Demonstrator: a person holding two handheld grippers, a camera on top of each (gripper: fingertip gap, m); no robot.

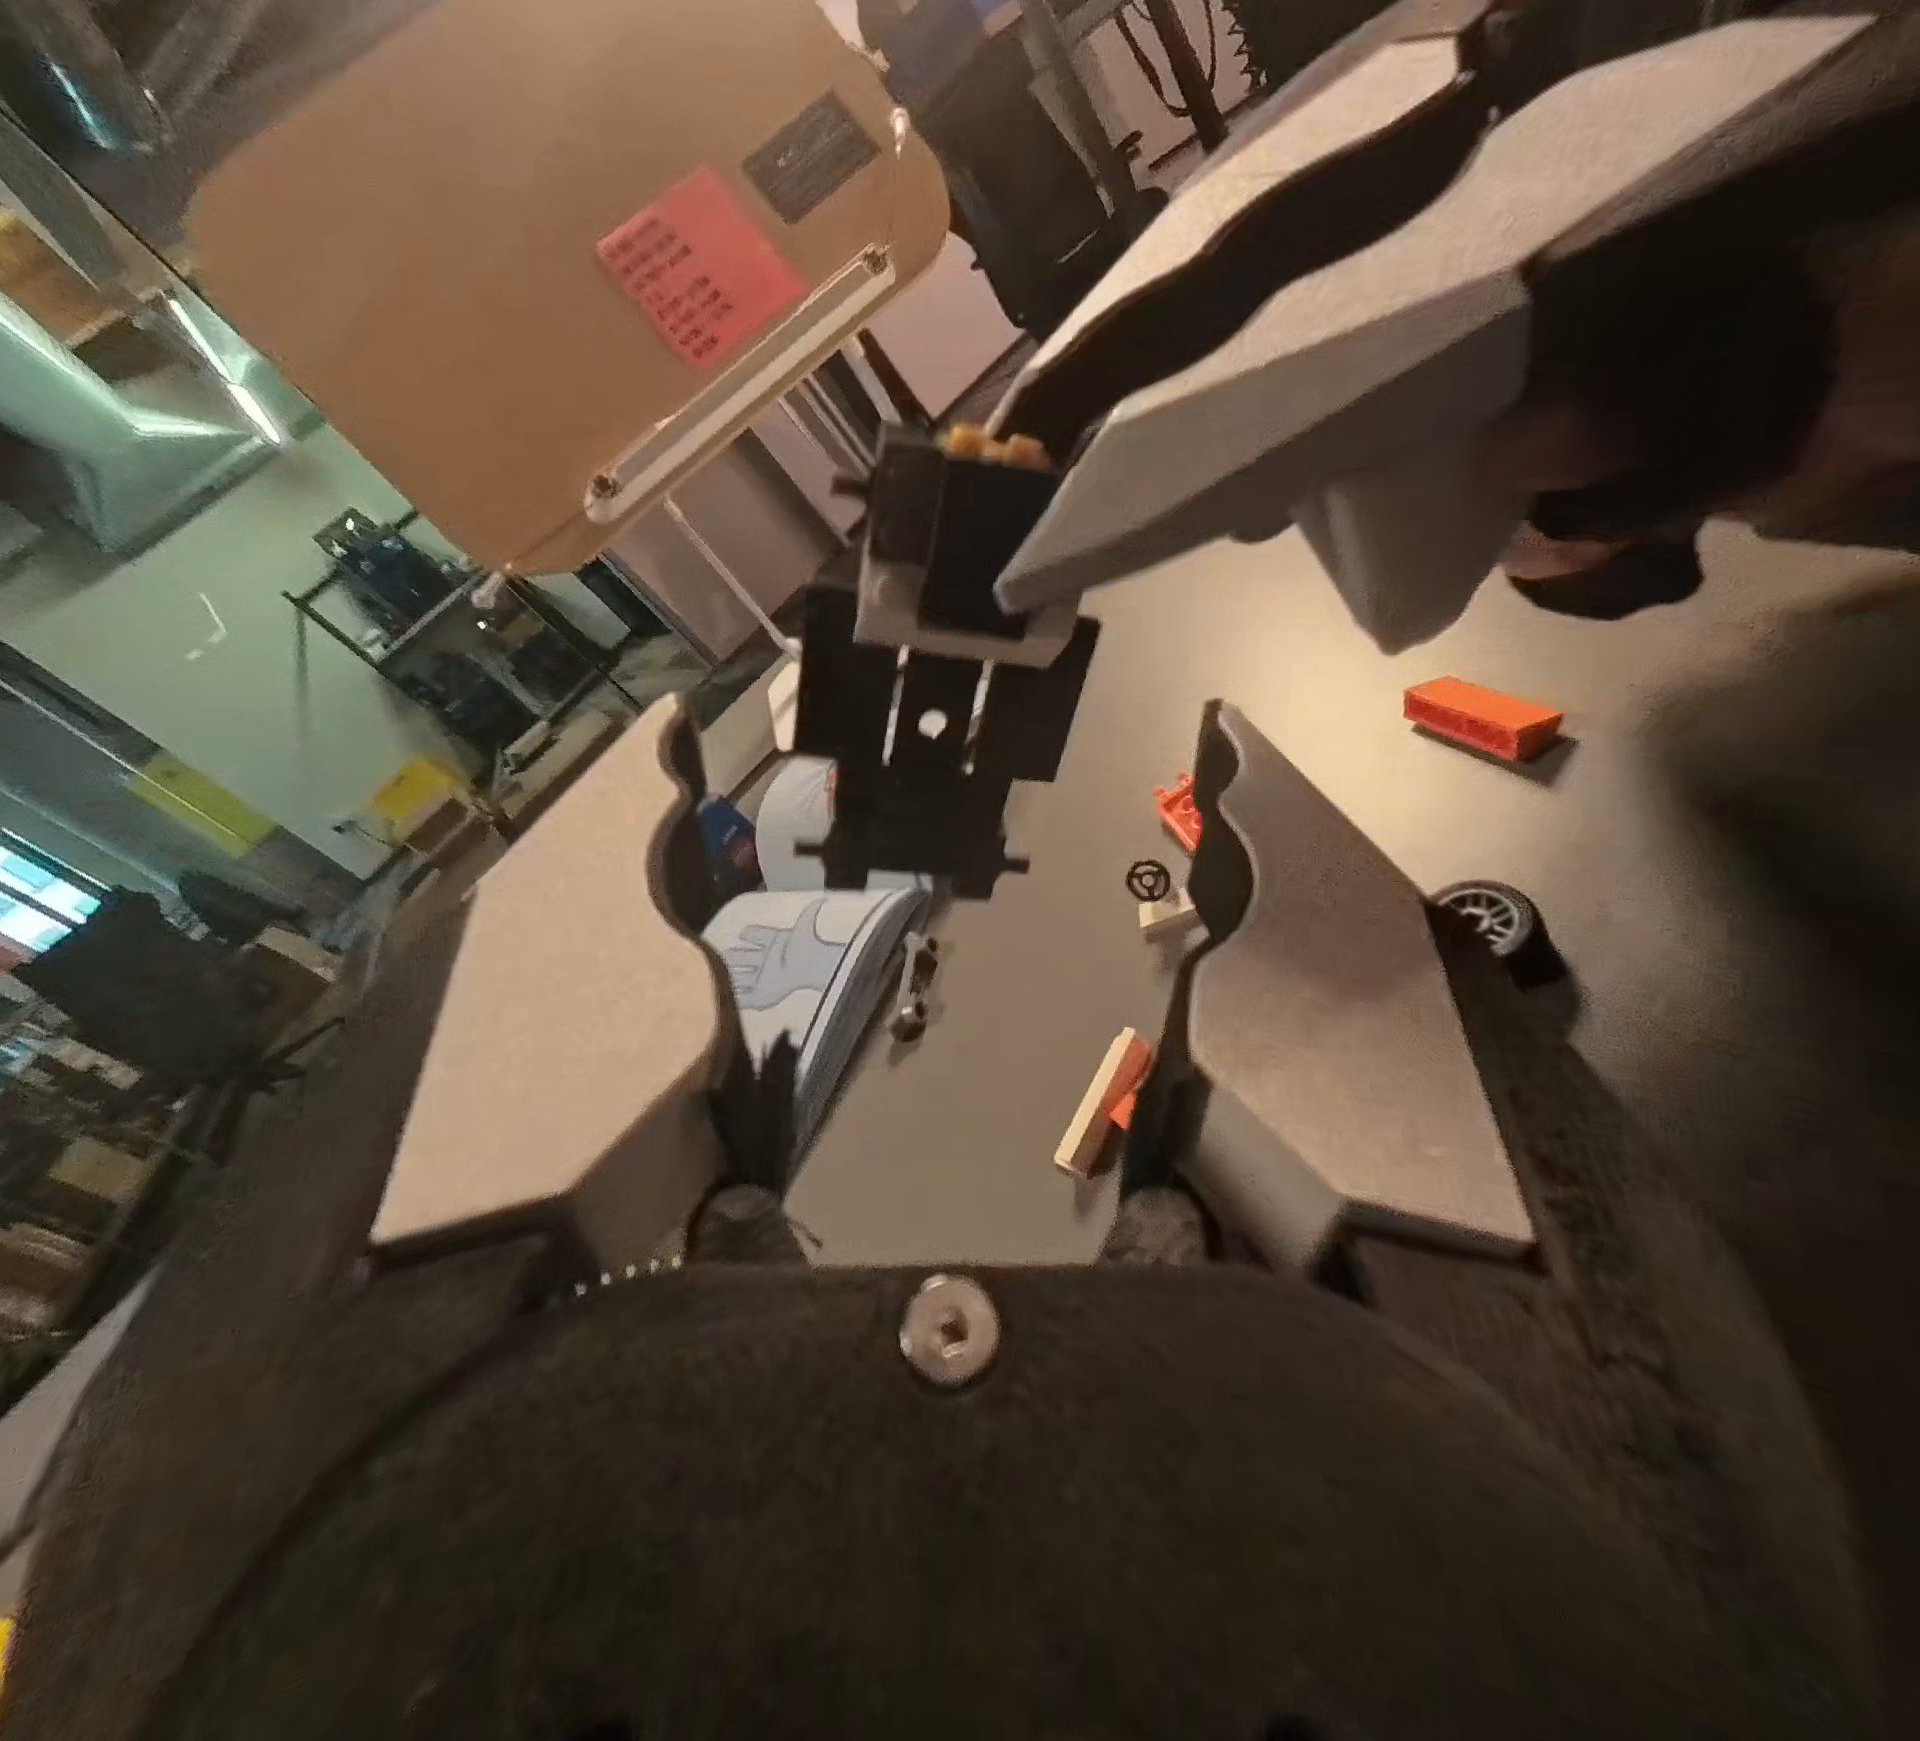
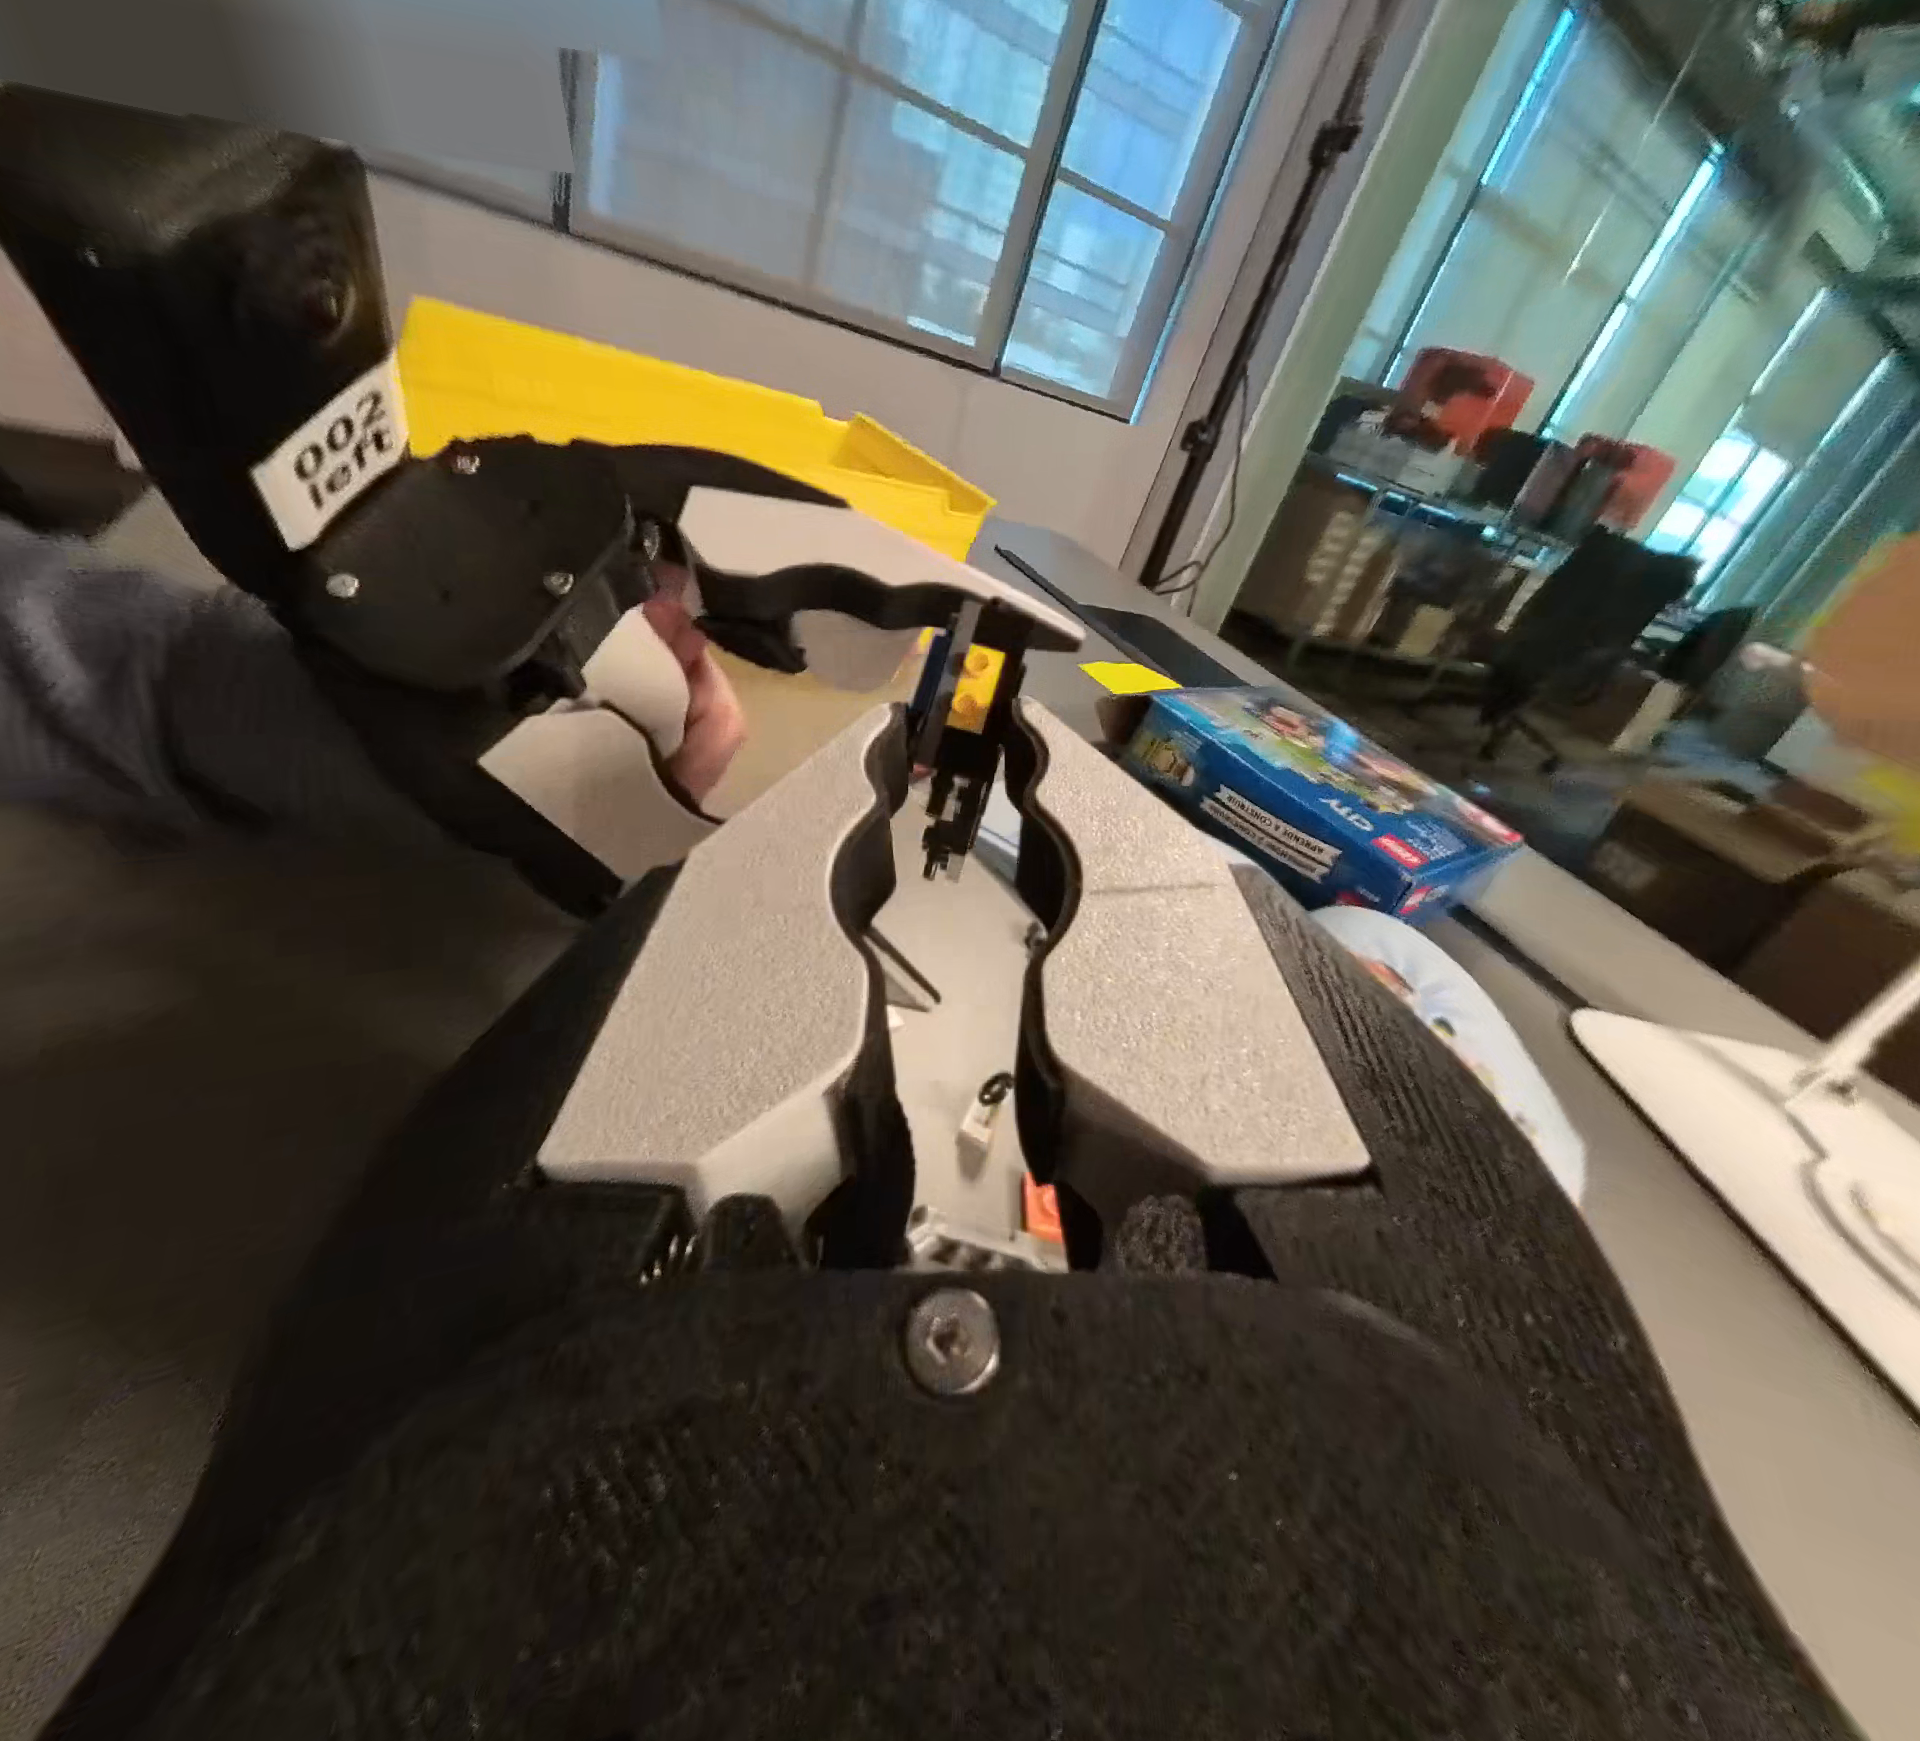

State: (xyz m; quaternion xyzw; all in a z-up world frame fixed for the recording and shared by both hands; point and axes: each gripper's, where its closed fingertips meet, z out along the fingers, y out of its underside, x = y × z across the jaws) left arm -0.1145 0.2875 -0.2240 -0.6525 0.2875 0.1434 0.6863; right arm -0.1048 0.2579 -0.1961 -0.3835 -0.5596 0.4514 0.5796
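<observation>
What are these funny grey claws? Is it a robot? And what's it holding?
No robot: a person holds two grabbers, each with a camera looking along its two grey fingers. One picture comes from the left grabber, the other from the right grabber. The right one pinches a black toy-brick model with a yellow brick on it. The left one is wide open, holding nothing. On the table lie a red brick, a small wheel, a booklet and a blue box.

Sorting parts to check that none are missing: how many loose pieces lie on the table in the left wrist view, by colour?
Red: 2, brick, small plate
Cream and orange: 1, bar
Black: 2, steering wheel, tyre
White: 1, small block
Grey: 1, wrench
Total: 7
</observation>
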